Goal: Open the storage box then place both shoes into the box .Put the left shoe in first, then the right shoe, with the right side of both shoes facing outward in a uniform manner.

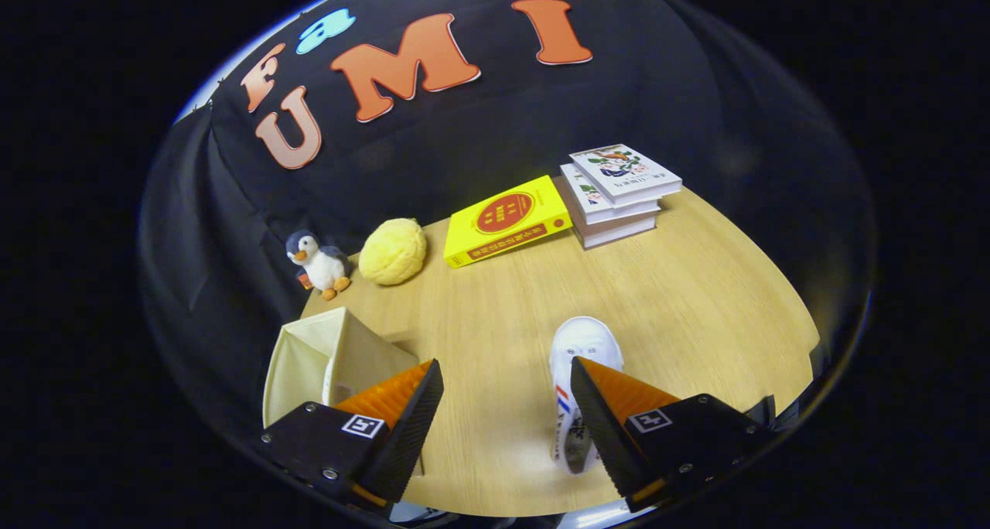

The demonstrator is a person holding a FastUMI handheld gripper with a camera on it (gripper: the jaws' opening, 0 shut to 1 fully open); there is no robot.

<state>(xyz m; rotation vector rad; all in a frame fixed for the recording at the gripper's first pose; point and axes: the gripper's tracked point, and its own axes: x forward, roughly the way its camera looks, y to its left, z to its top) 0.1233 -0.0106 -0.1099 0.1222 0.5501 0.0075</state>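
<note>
My gripper (pixel 506 386) hangs above the wooden table (pixel 696 297), open, with only bare tabletop in the wide gap between its fingers. A white shoe (pixel 582 359) with red and blue stripes on its side lies on the table under and just ahead of the right finger (pixel 611 413), toe pointing away from me. The cream fabric storage box (pixel 325 359) stands by the left finger (pixel 402 413), partly hidden behind it, its open top showing the pale inside. I cannot tell what the box holds.
Beyond the fingers, along the black wall, stand a small penguin plush (pixel 319 262), a yellow fuzzy ball (pixel 393 250), a yellow book (pixel 506 220) leaning on a stack of white books (pixel 619 192). The table's edge curves close at the right.
</note>
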